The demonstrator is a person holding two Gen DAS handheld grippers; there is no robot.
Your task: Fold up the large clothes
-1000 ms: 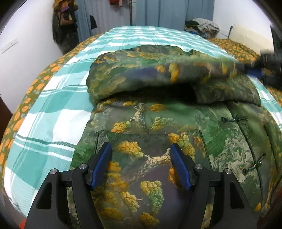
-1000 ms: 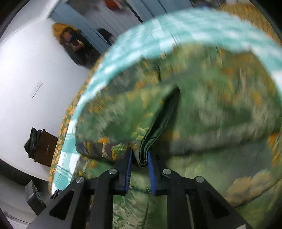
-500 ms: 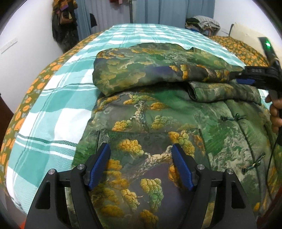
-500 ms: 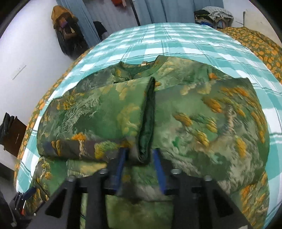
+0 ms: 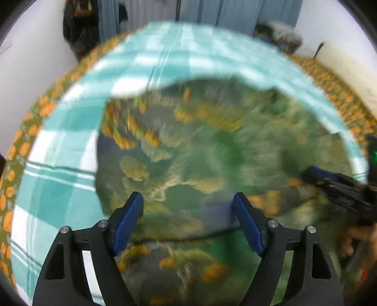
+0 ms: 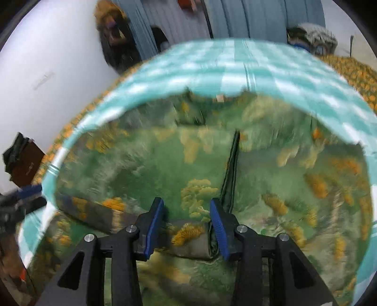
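A green padded jacket (image 5: 200, 141) with a gold tree print lies spread on the bed; both views are motion-blurred. One sleeve (image 6: 141, 164) is folded across its chest, and the dark cuff edge (image 6: 229, 174) runs up the middle. My right gripper (image 6: 186, 223) hovers low over the cuff end with its jaws apart; the fabric lies between them and the pads do not press on it. My left gripper (image 5: 188, 219) stands wide open above the folded sleeve's lower edge, holding nothing. Each gripper shows at the other view's edge: the right gripper (image 5: 329, 181), the left gripper (image 6: 23, 200).
The jacket rests on a teal plaid bedcover (image 5: 59, 153) over an orange-flowered blanket (image 5: 21, 153). A hand (image 5: 353, 237) holds the right gripper. Beyond the bed are a white wall, blue curtains, hanging clothes (image 5: 77, 21), a clothes pile (image 6: 311, 37) and a brown cabinet (image 6: 23, 162).
My right gripper opened and let go of the sleeve cuff, which now lies flat across the jacket. My left gripper moved up the jacket from the hem to the folded sleeve.
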